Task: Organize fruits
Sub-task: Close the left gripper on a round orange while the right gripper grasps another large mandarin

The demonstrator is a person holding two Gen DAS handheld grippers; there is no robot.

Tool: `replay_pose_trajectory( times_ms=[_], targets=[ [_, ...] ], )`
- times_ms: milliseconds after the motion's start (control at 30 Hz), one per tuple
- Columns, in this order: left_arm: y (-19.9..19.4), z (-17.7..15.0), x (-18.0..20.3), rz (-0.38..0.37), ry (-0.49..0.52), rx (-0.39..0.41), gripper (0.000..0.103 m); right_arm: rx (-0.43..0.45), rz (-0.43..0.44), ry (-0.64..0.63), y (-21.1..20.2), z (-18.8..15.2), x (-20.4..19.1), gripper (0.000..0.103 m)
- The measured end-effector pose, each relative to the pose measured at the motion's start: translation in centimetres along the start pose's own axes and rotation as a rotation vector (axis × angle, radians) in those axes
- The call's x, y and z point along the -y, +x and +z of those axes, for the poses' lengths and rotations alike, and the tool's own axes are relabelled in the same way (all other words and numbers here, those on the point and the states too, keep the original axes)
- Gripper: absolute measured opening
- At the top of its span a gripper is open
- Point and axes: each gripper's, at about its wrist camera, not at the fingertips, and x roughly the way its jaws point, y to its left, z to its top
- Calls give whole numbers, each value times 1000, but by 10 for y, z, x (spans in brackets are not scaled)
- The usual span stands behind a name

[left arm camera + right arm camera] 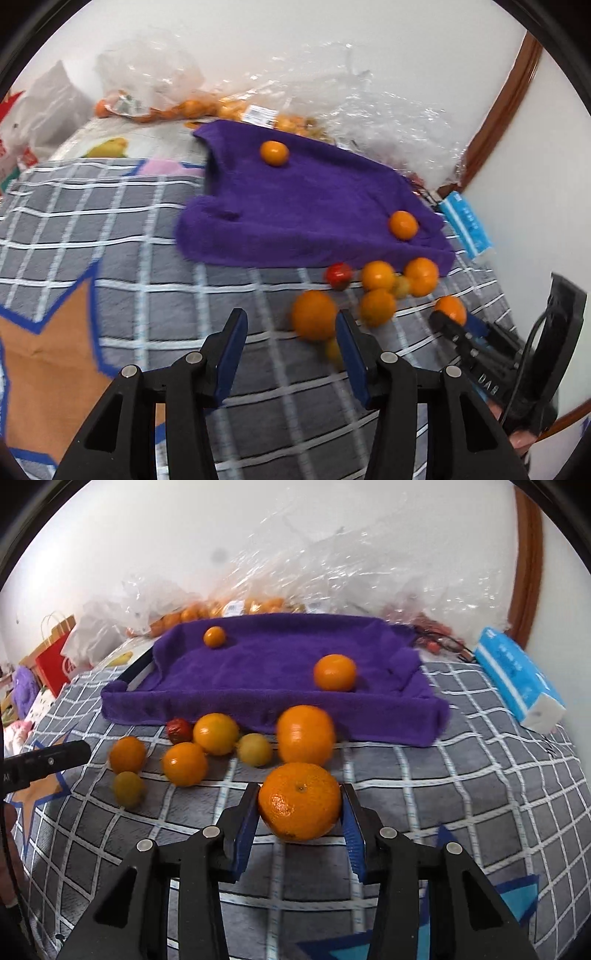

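Note:
A purple towel (258, 675) lines a shallow tray on the bed, and two oranges (335, 672) (215, 637) lie in it. In front of it is a loose cluster of several oranges (216, 734), a small red fruit (180, 730) and two yellowish fruits (255, 749). My right gripper (299, 794) is shut on a large orange (299, 801) that rests on the checked blanket. My left gripper (291, 315) stands open over the blanket with nothing between its pads. An orange (314, 314) lies just beyond its right finger (347, 332).
The grey checked blanket (443, 812) covers the bed. Clear plastic bags (332, 565) with more oranges lie against the white wall behind the tray. A blue tissue pack (517, 679) lies at the right and a red paper bag (55, 664) at the far left.

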Motion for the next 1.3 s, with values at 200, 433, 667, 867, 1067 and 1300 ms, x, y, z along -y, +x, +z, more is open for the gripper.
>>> replay_pose_trajectory(
  times_ms=[200,433,667,867,1067,1300],
  targets=[
    [23,5,16,8,12,-40,41,5,48,-5,-1,-1,2,43],
    [28,6,9,24,1,-47,30,5,72,8,0,-1,5,43],
    [2,2,-21,195,21,10,30,-9,71,6,2,0,4,43],
    [8,-5,-30,197,28,20,30,-39,51,-17,8,0,-1,43],
    [9,-5,-32,187,23,35,30,-78,42,-21,16,0,-1,43],
    [7,-6,-38,157,-11,43,30,-88,38,-14,18,0,-2,43]
  ],
)
